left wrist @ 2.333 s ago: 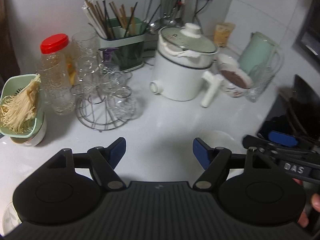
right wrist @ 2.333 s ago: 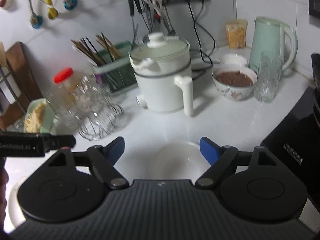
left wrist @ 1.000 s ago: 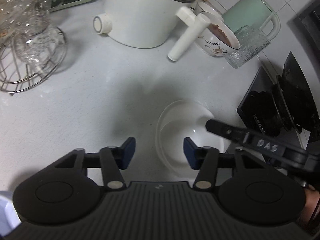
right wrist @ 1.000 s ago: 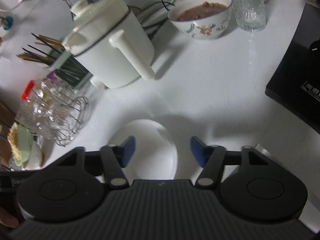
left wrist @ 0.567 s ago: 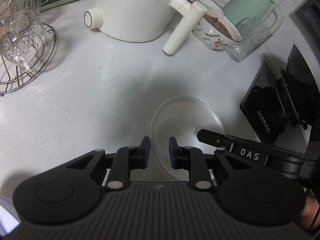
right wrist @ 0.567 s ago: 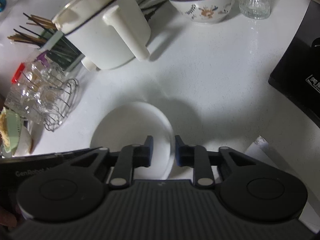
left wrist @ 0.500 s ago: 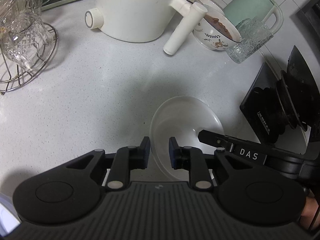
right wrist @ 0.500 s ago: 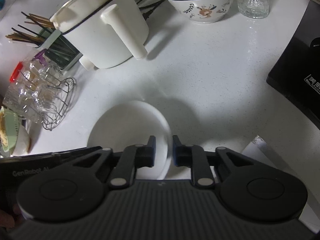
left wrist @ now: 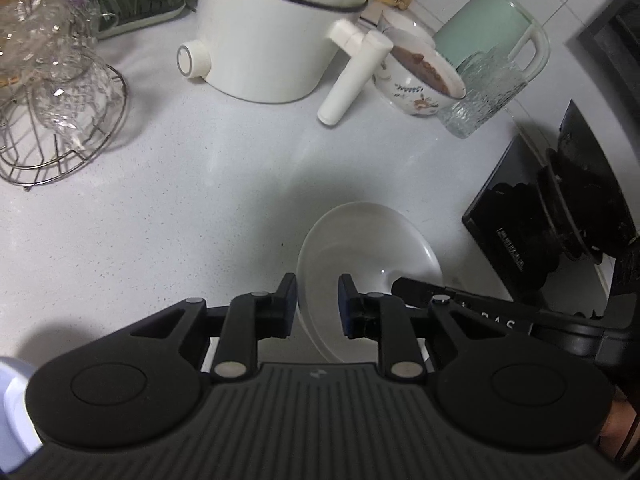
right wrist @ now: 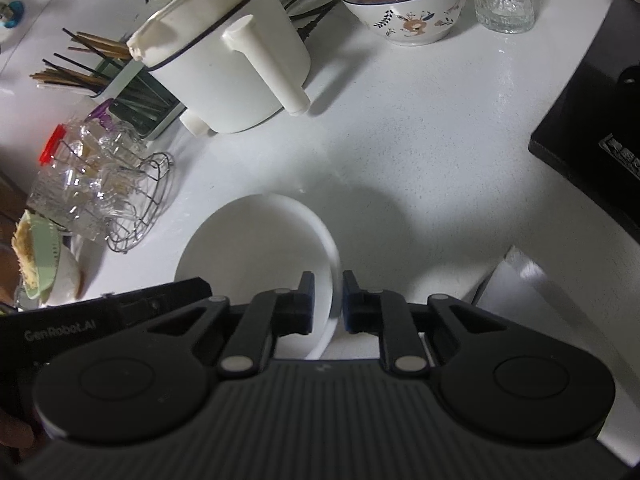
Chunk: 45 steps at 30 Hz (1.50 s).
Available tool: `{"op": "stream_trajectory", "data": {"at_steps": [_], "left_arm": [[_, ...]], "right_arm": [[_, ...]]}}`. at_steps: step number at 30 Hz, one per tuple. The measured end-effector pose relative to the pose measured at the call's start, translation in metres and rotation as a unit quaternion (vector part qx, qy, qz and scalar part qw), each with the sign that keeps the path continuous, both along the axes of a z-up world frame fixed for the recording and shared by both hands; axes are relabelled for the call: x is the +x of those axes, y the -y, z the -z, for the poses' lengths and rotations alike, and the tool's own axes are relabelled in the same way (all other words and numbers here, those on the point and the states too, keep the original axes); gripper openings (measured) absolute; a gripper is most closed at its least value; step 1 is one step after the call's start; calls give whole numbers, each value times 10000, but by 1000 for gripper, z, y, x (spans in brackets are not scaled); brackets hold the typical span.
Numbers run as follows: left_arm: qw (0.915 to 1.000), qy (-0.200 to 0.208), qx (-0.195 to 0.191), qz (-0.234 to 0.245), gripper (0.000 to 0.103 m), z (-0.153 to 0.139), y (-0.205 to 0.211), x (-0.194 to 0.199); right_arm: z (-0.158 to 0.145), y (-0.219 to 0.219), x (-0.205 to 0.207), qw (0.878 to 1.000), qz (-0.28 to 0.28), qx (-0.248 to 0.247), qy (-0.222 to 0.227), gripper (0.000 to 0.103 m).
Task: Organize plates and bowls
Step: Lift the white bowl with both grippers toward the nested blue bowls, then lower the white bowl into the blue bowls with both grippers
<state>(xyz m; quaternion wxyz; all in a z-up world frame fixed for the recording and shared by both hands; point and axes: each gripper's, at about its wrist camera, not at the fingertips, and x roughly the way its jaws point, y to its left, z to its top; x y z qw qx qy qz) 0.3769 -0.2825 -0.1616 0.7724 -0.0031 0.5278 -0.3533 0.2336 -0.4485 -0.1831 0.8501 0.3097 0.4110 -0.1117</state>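
Note:
A plain white bowl (left wrist: 372,256) sits low on the white counter, in front of both cameras. My left gripper (left wrist: 317,302) is shut on the bowl's left rim, which runs between its blue pads. My right gripper (right wrist: 327,300) is shut on the opposite rim of the same bowl (right wrist: 256,248). In the left wrist view the right gripper's black finger (left wrist: 416,288) reaches in over the bowl's right side. I cannot tell whether the bowl still touches the counter.
Behind the bowl stand a white electric pot (left wrist: 280,40), a patterned bowl of brown food (left wrist: 416,80), a glass tumbler (left wrist: 480,96) and a mint kettle (left wrist: 492,28). A wire rack of glasses (left wrist: 60,112) is on the left, a black stove (left wrist: 540,220) on the right.
Both grippers came down to the white bowl with open jaws, then closed on opposite sides of its rim. Over the last half second the grip is unchanged and the views shifted only slightly.

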Motion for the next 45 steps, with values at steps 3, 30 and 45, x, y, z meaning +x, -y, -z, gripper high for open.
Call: {"op": "stream_trajectory", "data": {"at_steps": [3,30,45], "left_arm": [[9999,-11,-84,-70,25,-8,-8,-4],[9905,374,-808,-1044,33,-78,-112,-50],[9823,194,-801,-1683,33,-75,-194,-62]], "right_arm": [[-7,-3,-5,10000,-67,2,53,17],[-68,-58,-15,9935,-919,156,648,17],[-74,-120,-10,9849,-1502,156,851,17]]}}
